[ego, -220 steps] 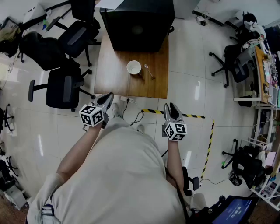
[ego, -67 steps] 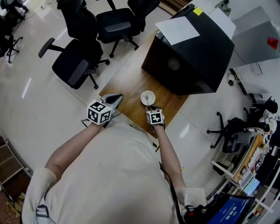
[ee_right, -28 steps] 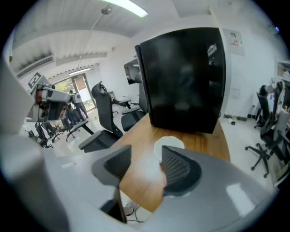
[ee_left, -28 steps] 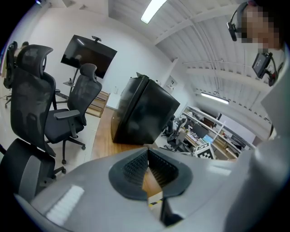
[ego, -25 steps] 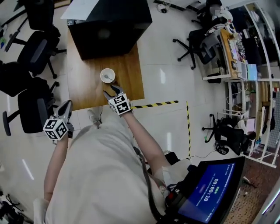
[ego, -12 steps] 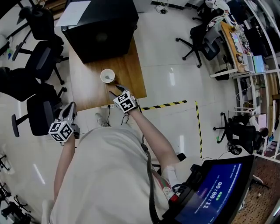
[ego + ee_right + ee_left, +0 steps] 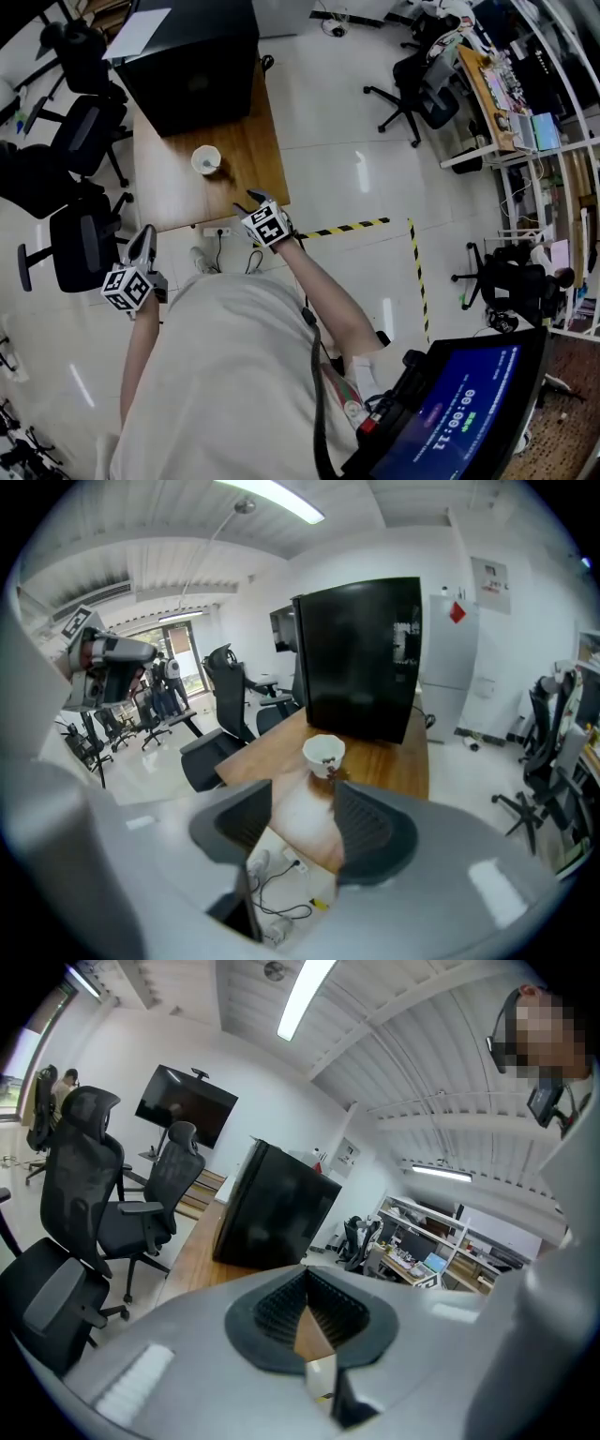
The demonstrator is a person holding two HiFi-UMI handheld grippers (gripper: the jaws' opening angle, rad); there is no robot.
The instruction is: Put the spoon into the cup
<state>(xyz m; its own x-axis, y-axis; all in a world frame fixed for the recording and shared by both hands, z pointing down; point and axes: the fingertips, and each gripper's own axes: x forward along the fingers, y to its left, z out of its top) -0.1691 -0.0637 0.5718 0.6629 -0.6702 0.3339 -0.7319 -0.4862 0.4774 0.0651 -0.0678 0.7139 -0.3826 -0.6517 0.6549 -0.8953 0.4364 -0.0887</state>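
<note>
The thin metal spoon (image 7: 329, 763) now stands in the small white ceramic cup (image 7: 205, 159), handle over the near rim; nine seconds ago it lay on the wood beside the cup. The cup sits mid-way along the brown wooden table (image 7: 173, 192), well in from every edge. My right gripper (image 7: 249, 199), half a second ago close by the cup, has drawn back to the table's near corner, jaws apart and empty. My left gripper (image 7: 145, 236) hangs off the table's near left side, pads pressed together on nothing. Behind the cup a large black cabinet (image 7: 187, 66) fills the far end of the table. Black office chairs (image 7: 80, 248) crowd the left; white tiled floor (image 7: 347, 141) lies open to the right, crossed by yellow-and-black tape (image 7: 347, 226).
</note>
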